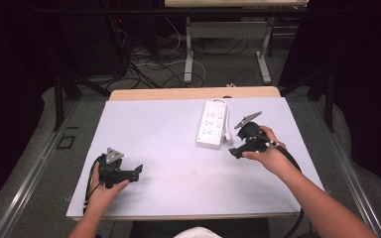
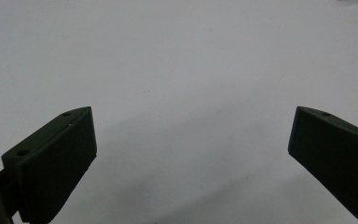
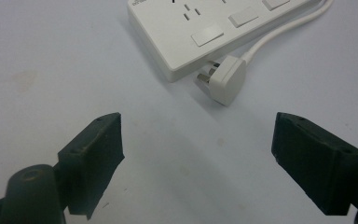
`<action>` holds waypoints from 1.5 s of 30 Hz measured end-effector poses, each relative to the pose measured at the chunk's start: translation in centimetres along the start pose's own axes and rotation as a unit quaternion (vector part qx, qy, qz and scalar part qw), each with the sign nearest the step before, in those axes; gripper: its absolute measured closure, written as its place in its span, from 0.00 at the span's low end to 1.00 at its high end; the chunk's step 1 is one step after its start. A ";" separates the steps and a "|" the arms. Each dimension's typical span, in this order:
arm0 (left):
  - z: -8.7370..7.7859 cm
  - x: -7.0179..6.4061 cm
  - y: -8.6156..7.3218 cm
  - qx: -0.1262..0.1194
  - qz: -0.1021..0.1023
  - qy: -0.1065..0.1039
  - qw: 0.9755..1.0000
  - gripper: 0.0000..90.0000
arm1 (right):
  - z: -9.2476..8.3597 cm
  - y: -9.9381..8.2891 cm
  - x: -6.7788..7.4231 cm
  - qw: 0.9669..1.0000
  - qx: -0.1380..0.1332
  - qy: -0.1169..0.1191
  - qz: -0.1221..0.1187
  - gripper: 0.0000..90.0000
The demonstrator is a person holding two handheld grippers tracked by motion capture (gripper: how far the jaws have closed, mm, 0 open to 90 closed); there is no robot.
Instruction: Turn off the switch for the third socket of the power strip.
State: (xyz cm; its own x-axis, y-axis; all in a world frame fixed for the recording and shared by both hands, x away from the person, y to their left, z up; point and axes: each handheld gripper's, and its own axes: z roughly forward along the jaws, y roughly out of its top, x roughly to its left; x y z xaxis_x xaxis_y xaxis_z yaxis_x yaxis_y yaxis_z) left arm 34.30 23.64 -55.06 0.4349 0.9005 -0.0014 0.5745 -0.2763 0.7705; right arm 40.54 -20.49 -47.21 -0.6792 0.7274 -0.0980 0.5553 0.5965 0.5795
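Power strip (image 1: 212,124), white, lay flat toward the far right of the table (image 1: 154,134), its long axis running away from my side. In the right gripper view I saw its near end with rocker switches and socket holes. Its white plug (image 3: 226,80) lay on the table just beside that near end, prongs pointing toward the strip's wall, with the cord curving off along the strip's side.

I held the right gripper (image 1: 234,151) low over the table, near the strip's closer end and apart from it. Its jaws stood spread wide, nothing between them; plug and strip both lay beyond the tips.

I held the left gripper (image 1: 139,172) at the near left of the table, well apart from the strip. Its jaws also stood spread wide over bare table surface, with nothing between them.
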 end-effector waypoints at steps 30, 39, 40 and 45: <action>-0.1 -0.1 0.0 -0.002 0.000 0.000 1.000 0.01 | 0.0 -6.2 0.0 0.997 -0.046 0.004 0.057 0.05; -0.1 -0.1 0.0 -0.001 0.000 0.001 1.000 0.01 | -0.2 -8.7 -0.7 0.993 -0.068 -0.018 0.095 0.00; -0.1 -0.1 0.0 -0.001 0.000 0.001 1.000 0.01 | -0.2 -8.9 -0.8 0.993 -0.070 -0.017 0.098 0.00; 0.0 -0.1 0.0 -0.001 0.000 0.001 1.000 0.01 | -0.5 -9.9 -1.2 0.991 -0.078 -0.021 0.110 0.00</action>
State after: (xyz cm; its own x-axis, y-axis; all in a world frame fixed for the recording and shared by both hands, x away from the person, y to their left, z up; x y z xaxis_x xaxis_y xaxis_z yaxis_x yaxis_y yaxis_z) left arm 34.23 23.57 -55.04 0.4336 0.9011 -0.0012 0.5737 -0.2751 0.7715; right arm 35.64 -27.42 -52.46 -0.5284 0.8489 0.0133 0.6038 0.3647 0.7088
